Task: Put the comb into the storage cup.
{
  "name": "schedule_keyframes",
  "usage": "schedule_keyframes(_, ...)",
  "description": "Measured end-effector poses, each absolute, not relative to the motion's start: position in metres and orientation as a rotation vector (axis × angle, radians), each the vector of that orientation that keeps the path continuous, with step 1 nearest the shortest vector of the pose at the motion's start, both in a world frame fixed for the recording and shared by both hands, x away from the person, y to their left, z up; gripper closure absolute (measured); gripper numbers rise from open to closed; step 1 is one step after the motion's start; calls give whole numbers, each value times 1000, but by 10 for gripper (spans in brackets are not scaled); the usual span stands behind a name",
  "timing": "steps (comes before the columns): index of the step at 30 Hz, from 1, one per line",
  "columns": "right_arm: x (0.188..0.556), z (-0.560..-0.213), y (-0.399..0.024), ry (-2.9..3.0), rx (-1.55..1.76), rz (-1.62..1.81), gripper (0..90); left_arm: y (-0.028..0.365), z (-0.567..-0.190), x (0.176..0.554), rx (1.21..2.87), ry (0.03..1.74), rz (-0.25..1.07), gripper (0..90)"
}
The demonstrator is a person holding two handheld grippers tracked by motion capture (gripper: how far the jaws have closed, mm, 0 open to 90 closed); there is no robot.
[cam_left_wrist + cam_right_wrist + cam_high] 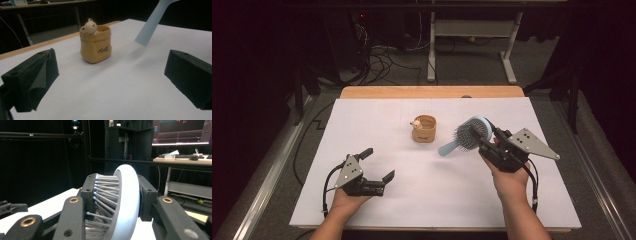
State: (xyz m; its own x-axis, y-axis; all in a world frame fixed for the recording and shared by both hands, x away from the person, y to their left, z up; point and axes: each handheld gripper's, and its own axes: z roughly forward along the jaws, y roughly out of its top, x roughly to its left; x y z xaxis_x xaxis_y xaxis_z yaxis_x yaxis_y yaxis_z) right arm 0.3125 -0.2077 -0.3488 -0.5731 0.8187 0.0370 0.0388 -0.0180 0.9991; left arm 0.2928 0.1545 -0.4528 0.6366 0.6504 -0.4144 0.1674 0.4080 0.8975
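A light blue hairbrush (467, 134) is held up over the table's right half, its handle (155, 21) pointing down and left. My right gripper (491, 137) is shut on the brush head (125, 202), one jaw on the bristle side and one on the smooth back. A small tan pot with a bear figure on its rim (424, 129) stands upright near the table's middle, also seen ahead in the left gripper view (95, 43). My left gripper (378, 164) rests low at the front left, open, nothing between its jaws.
A white sheet (432, 200) covers the table, with a wooden edge (432, 92) at the back. Beyond it are a desk frame (472, 45) and cables on the floor. A monitor and keyboard desk (185, 157) stand in the background of the right gripper view.
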Motion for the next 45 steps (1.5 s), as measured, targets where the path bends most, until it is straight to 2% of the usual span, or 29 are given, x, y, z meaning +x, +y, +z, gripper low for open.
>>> schedule_keyframes(29, 325, -310, -199, 1600, 858, 1665, 603, 155, -455, 292, 1144, 854, 370, 4)
schedule_keyframes(45, 347, -306, -184, 1598, 855, 1649, 602, 155, -455, 292, 1150, 854, 359, 4)
